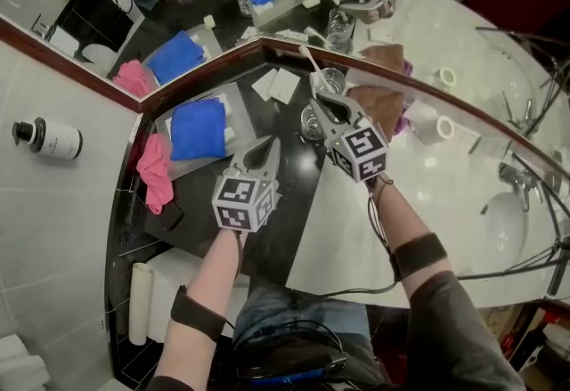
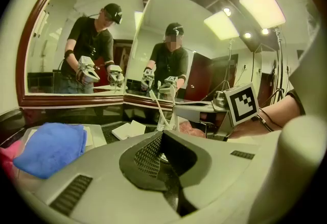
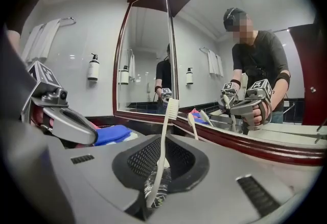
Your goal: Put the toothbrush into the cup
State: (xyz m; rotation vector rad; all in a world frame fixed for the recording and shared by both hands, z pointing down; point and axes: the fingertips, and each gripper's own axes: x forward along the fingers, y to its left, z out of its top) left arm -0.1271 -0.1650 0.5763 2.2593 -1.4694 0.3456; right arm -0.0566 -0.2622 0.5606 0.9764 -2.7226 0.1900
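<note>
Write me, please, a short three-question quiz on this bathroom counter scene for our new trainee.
1. True or false: the left tool is shut with nothing between its jaws.
2. Multiple choice: what is the right tool gripping? A) a blue cloth B) a toothbrush C) a white bottle
3. Short answer: does the bristle end of the toothbrush point up or down?

Key: 1 true; 2 B; 3 up.
</note>
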